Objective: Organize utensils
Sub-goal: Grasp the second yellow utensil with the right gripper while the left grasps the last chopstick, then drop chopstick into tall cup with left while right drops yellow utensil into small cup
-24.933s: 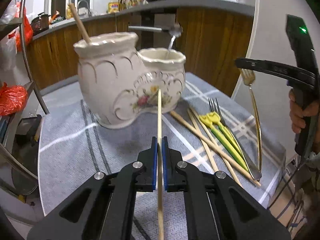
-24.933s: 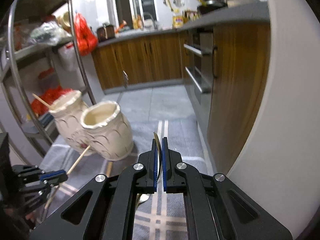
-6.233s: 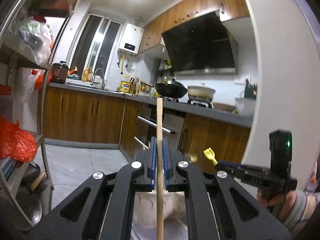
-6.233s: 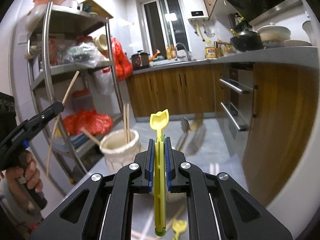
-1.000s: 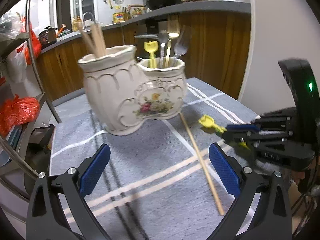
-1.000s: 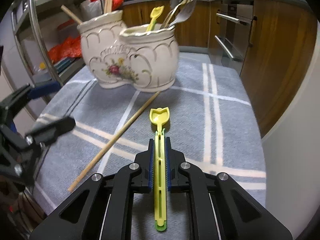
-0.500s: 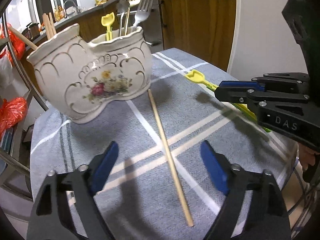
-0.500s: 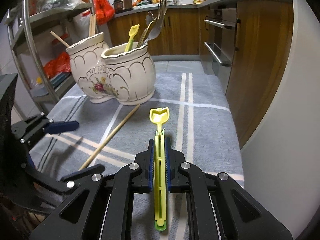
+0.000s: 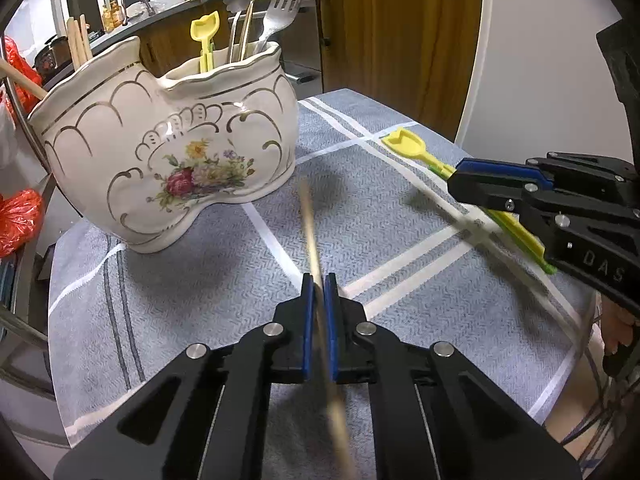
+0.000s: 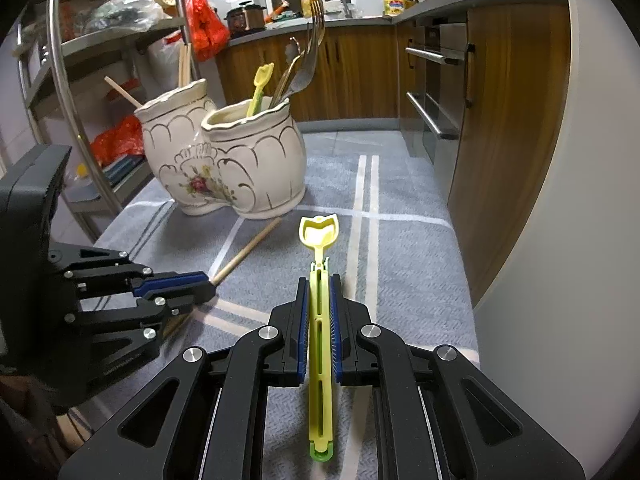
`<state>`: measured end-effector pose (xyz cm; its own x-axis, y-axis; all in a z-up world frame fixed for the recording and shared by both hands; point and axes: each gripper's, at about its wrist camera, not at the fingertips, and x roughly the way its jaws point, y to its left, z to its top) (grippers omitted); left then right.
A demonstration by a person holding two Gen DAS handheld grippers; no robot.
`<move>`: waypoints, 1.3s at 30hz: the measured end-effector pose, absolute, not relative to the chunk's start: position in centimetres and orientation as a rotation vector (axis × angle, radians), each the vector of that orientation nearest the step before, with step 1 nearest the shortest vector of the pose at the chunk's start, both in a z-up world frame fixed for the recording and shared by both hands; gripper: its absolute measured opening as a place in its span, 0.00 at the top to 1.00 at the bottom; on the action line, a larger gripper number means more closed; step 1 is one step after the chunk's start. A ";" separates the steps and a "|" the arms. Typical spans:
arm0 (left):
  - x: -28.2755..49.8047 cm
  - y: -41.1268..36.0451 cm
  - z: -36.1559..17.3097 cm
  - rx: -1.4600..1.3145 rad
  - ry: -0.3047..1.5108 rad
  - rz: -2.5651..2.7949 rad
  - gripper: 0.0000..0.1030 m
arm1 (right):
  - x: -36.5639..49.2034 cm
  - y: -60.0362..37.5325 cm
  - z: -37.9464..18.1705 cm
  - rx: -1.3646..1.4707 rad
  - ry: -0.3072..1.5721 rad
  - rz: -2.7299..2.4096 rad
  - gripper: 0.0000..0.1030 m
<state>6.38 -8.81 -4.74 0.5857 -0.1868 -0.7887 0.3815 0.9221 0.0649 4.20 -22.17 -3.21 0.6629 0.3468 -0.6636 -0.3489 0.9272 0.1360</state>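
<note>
On the tabletop [image 9: 400, 184], under a grey striped cloth: one white double holder [image 9: 160, 140], chopsticks [image 9: 78, 42] in its left cup, forks [image 9: 276, 12] and a yellow pick in its right. Left hand-held gripper [image 9: 319, 284]: clamped on a wooden chopstick [image 9: 310, 220], blurred, seemingly just off the cloth. Right hand-held gripper [image 10: 319, 292]: clamped on a yellow plastic fork [image 10: 319, 240], near the holder.

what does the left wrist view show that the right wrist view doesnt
Only the left wrist view shows the chopstick running between the left gripper's closed pads. Only the right wrist view shows the wire shelf rack and the yellow tool's green end. Both show the ceramic holder, the yellow tool in the right gripper, and the striped cloth.
</note>
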 end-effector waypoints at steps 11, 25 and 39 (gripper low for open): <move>3.8 -4.5 -1.9 0.173 0.718 -0.439 0.95 | 4.1 -22.0 -2.7 0.004 0.729 0.390 0.90; 0.5 -0.2 2.4 0.130 0.461 -0.432 0.96 | 4.1 -19.3 -0.2 -0.027 0.649 0.446 0.90; 1.7 5.2 9.9 0.065 0.200 -0.350 0.95 | 7.1 -16.6 5.5 0.007 0.470 0.517 0.90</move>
